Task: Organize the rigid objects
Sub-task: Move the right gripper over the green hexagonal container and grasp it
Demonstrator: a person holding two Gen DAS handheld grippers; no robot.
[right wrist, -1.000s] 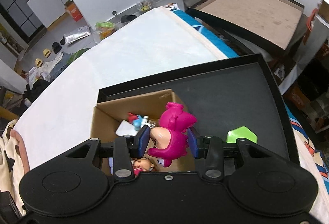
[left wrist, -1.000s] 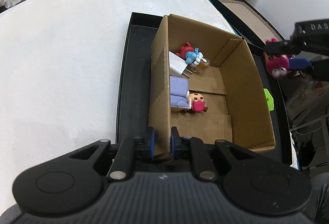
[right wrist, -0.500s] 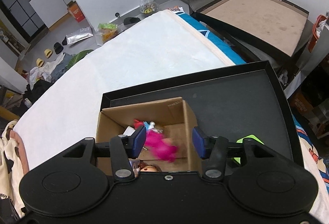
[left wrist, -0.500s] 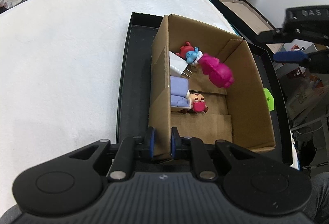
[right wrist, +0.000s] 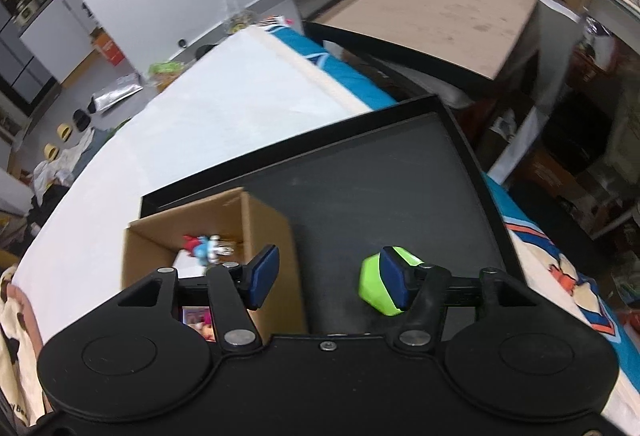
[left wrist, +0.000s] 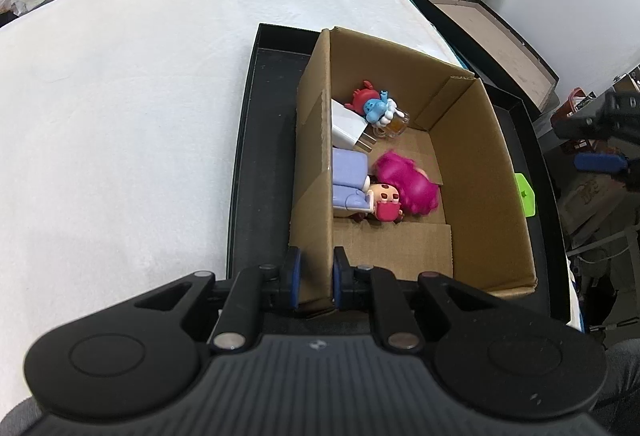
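Dropped magenta plastic figure point(left wrist: 406, 185) now lies in brown cardboard box point(left wrist: 476, 172) | my right gripper point(right wrist: 328, 282) spread wide, blurred, hiding part of lime-green block point(right wrist: 374, 286) at 3 o'clock | left gripper point(left wrist: 314, 278) pinches box wall

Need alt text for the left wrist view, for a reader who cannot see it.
The left gripper clamps the near wall of an open cardboard box that sits in a black tray on a white surface. Inside lie a pink plush toy, small figurines and a white charger.
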